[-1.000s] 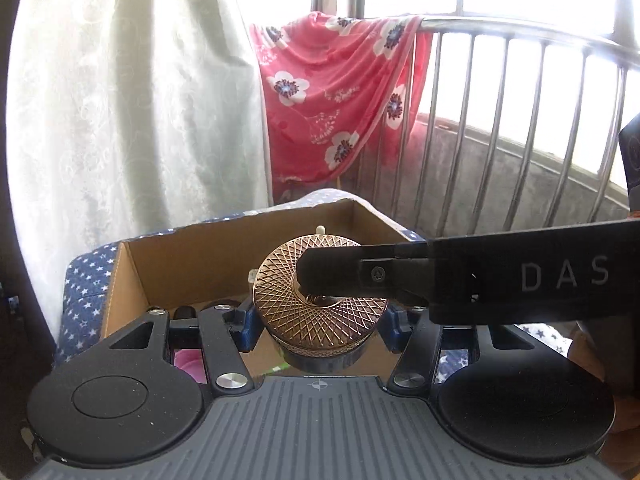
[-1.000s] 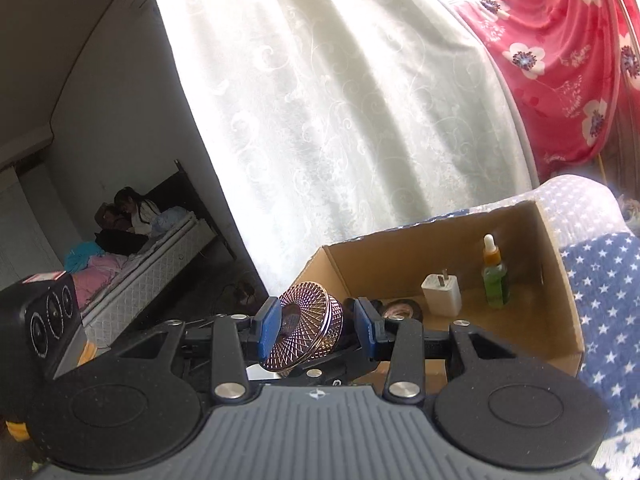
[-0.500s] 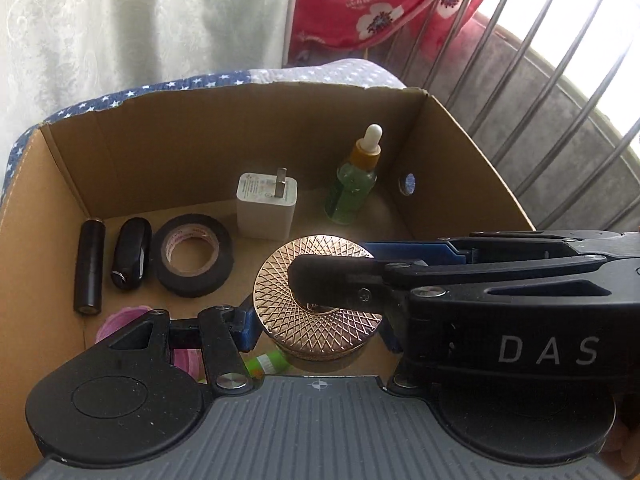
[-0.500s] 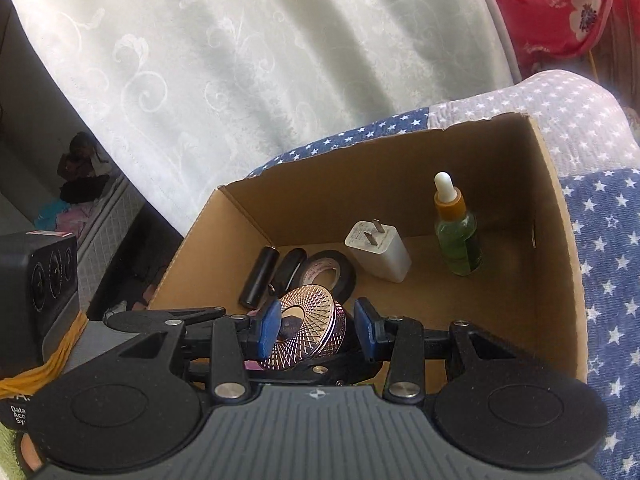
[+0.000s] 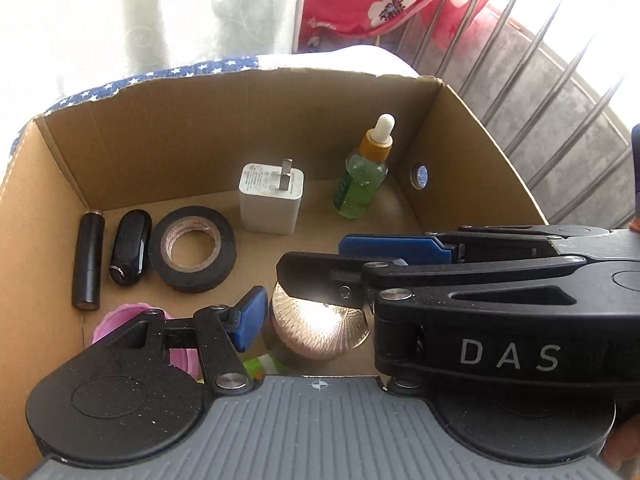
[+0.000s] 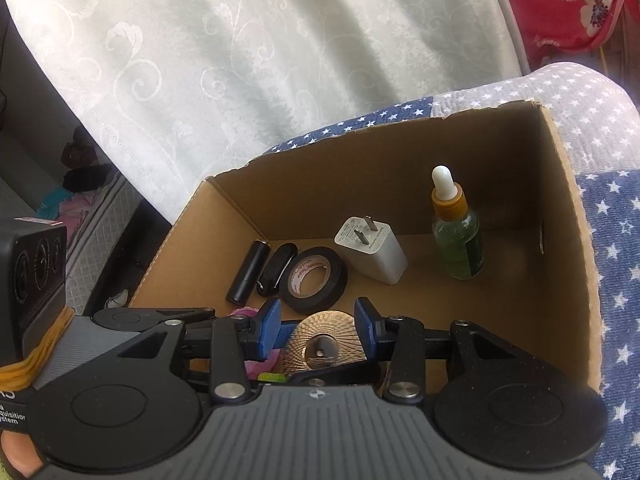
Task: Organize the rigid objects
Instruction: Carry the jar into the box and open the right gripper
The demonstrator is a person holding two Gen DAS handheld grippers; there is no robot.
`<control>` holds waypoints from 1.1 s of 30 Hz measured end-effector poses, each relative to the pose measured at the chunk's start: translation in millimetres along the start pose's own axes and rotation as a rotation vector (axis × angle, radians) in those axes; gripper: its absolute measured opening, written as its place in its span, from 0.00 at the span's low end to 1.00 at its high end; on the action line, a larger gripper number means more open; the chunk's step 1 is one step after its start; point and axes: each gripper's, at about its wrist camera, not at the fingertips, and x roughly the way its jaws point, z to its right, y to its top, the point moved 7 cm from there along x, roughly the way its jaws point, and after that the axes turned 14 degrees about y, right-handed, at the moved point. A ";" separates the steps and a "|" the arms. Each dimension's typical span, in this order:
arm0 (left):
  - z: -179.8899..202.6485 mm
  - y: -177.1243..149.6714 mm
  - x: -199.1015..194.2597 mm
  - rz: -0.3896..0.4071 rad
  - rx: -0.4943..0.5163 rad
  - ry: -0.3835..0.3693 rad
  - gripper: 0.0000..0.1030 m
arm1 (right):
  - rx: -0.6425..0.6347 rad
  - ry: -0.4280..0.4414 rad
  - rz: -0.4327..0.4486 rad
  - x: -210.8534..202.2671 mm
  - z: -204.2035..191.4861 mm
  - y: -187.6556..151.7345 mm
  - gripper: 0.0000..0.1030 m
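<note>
I have both tongs down inside the cardboard box (image 5: pixel 160 152), whose corrugated walls are plain brown with ragged cut rims. The rose-gold round tin (image 5: pixel 320 336), its lid engraved with a fine crossing-line pattern, sits low on the box floor between the left tongs' (image 5: pixel 320 304) fingers. The one blue pad (image 5: pixel 250 320) I can see stands just clear of the tin's side, so those tongs are spread and hold nothing. Their other finger is hidden.

The right tongs (image 6: pixel 317 320) reach in from the right across the left ones, with one black finger over the tin's lid. In their own view they are parted about a tin's width. The lid shows between and below the pads, and they are not clamped on it.

Ahead of both tongs stand a white, square-edged charger plug (image 5: pixel 272 204) and a green glass dropper bottle (image 5: pixel 360 184) with an amber collar and a white bulb. Ahead and to the left lie a matte black tape roll (image 5: pixel 192 248), a glossy black oblong case (image 5: pixel 130 252) and a black cylinder (image 5: pixel 88 260).

Half a second ago the left pad was pressed against the tin and the tin rode higher and larger in view. In the right view it was tilted on edge, and now it lies flat.
</note>
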 end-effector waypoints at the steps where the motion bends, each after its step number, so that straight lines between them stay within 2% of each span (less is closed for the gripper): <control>1: -0.5 -0.7 -1.8 0.003 -0.002 0.001 0.61 | -0.003 -0.002 0.003 -0.8 -0.5 -0.1 0.43; 6: -2.4 -3.8 -17.4 0.032 -0.015 -0.013 0.62 | -0.012 0.013 0.067 -16.6 -8.2 0.6 0.43; 11: -11.4 -9.4 -64.0 0.177 -0.011 -0.035 0.68 | -0.051 0.069 0.192 -63.9 -37.9 -5.2 0.43; 15: -29.2 -30.0 -107.7 0.300 -0.013 -0.048 0.72 | -0.107 0.096 0.306 -105.8 -65.8 -20.2 0.43; 17: -36.5 -44.9 -126.7 0.370 -0.018 -0.048 0.74 | -0.144 0.091 0.352 -121.4 -78.5 -30.5 0.44; 20: -47.3 -67.2 -142.4 0.430 -0.024 -0.033 0.74 | -0.194 0.058 0.379 -130.9 -93.4 -41.9 0.45; 24: -65.1 -93.6 -147.3 0.459 -0.058 -0.014 0.75 | -0.227 0.020 0.334 -121.8 -104.1 -42.6 0.45; 26: -77.6 -105.5 -148.6 0.467 -0.098 -0.013 0.75 | -0.248 -0.016 0.284 -111.9 -106.4 -40.4 0.45; 31: -113.4 -133.4 -147.5 0.484 -0.200 -0.013 0.74 | -0.246 -0.148 0.075 -59.0 -90.5 -22.0 0.53; 33: -126.2 -141.0 -145.6 0.493 -0.233 -0.007 0.74 | -0.222 -0.198 -0.034 -34.3 -77.2 -11.9 0.60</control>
